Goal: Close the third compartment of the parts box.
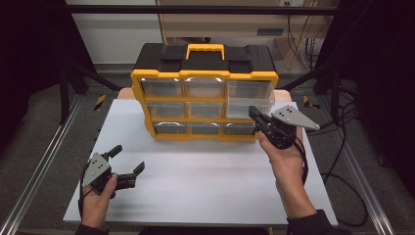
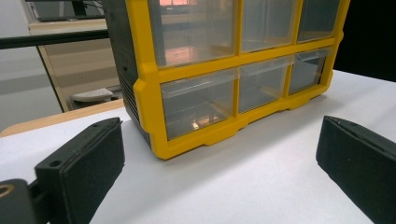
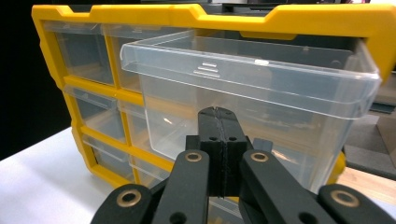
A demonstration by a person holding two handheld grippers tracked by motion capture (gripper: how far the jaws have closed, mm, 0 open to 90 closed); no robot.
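A yellow and black organizer (image 1: 204, 73) with clear plastic drawers stands at the back of the white table (image 1: 195, 181). Its top right drawer (image 1: 250, 102) is pulled partway out and looks empty. My right gripper (image 1: 254, 113) is shut with nothing between its jaws, its tips right at that drawer's lower front. In the right gripper view the closed right gripper (image 3: 217, 113) points at the clear drawer (image 3: 252, 74) of the organizer (image 3: 280, 18). My left gripper (image 1: 128, 159) lies open near the table's front left corner. In its own view, the left gripper (image 2: 219, 161) faces the organizer's (image 2: 149, 93) lower left corner.
Black cables (image 1: 342, 147) lie on the floor right of the table. Metal rails (image 1: 44, 161) run along both sides. A wooden cabinet (image 1: 220, 24) stands behind the organizer. Bare white tabletop lies between the two hands.
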